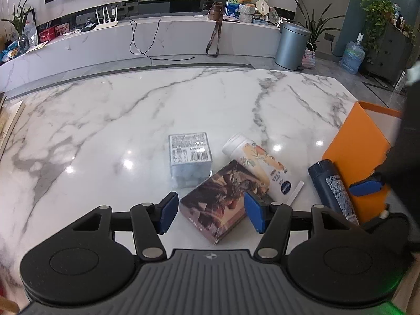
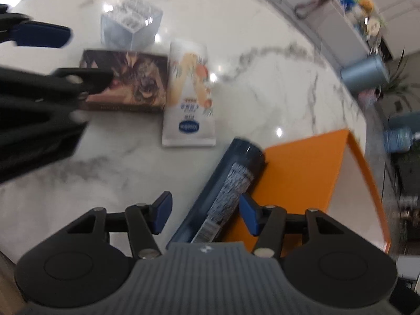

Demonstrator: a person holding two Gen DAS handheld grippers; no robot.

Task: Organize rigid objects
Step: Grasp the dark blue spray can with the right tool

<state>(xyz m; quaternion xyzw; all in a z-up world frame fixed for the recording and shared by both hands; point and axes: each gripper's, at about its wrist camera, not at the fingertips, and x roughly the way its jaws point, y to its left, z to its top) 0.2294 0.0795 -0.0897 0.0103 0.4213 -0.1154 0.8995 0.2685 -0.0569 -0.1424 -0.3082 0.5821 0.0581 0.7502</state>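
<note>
A brown illustrated box (image 1: pixel 223 199) lies on the marble table between the open fingers of my left gripper (image 1: pixel 211 212). Behind it stand a clear cube box of white pieces (image 1: pixel 190 157) and a lying white bottle with an orange fruit print (image 1: pixel 258 168). A dark blue bottle (image 1: pixel 333 189) lies against an orange box (image 1: pixel 359 152). In the right wrist view my right gripper (image 2: pixel 204 216) is open around the dark blue bottle (image 2: pixel 225 191), beside the orange box (image 2: pixel 302 173). The brown box (image 2: pixel 131 78), white bottle (image 2: pixel 189 94) and cube (image 2: pixel 131 23) lie beyond.
The marble table (image 1: pixel 131 110) reaches far ahead and left. A white TV bench (image 1: pixel 157 36) with cables, a grey bin (image 1: pixel 291 44) and a water jug (image 1: pixel 353 56) stand on the floor beyond the table edge. Books lie at the table's left edge (image 1: pixel 8 123).
</note>
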